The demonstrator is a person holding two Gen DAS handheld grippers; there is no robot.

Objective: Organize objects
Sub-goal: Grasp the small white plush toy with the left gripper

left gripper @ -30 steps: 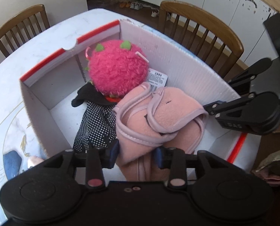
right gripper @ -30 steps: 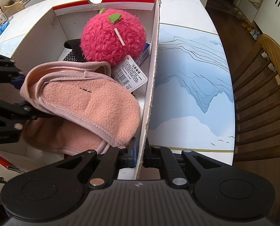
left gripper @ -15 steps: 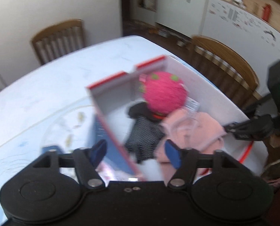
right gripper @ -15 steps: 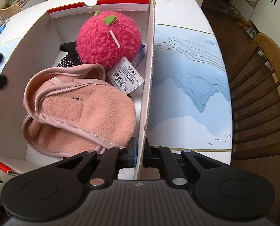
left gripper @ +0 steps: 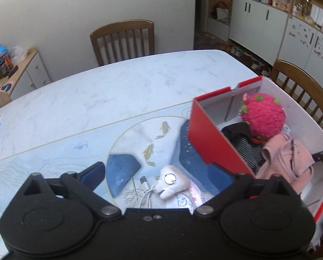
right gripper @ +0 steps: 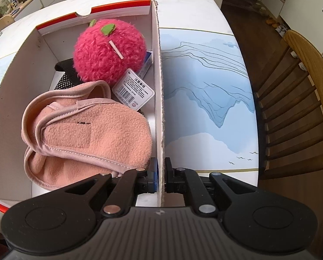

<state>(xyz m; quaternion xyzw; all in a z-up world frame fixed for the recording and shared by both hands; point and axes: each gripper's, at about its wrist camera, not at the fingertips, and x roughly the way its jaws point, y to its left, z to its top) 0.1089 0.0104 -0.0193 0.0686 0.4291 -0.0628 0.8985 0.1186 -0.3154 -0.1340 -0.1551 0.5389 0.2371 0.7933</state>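
Table [left gripper: 118, 91]: marble top w/ blue printed mat, chairs around.
Box [right gripper: 159, 99]: red-and-white cardboard, on table.
Inside box: pink plush ball [right gripper: 109, 49] w/ tag, pink fleece slippers [right gripper: 89, 138] nearer the grippers.
R gripper [right gripper: 160, 174]: jaws pinched tight on box wall.
L gripper [left gripper: 159, 169]: jaws wide apart, holding nothing (hovers beside box).
Under L gripper: small pink gadget [left gripper: 172, 182] w/ white cable [left gripper: 147, 192].

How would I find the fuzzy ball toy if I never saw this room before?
Look for the big white cardboard box with red edges on the table. At the box's far end, behind the folded pink fleece cloth, sits a round, shaggy, bright pink plush ball. It is the only fluffy round thing there, with small green felt leaves on top and a white barcode tag hanging from it.
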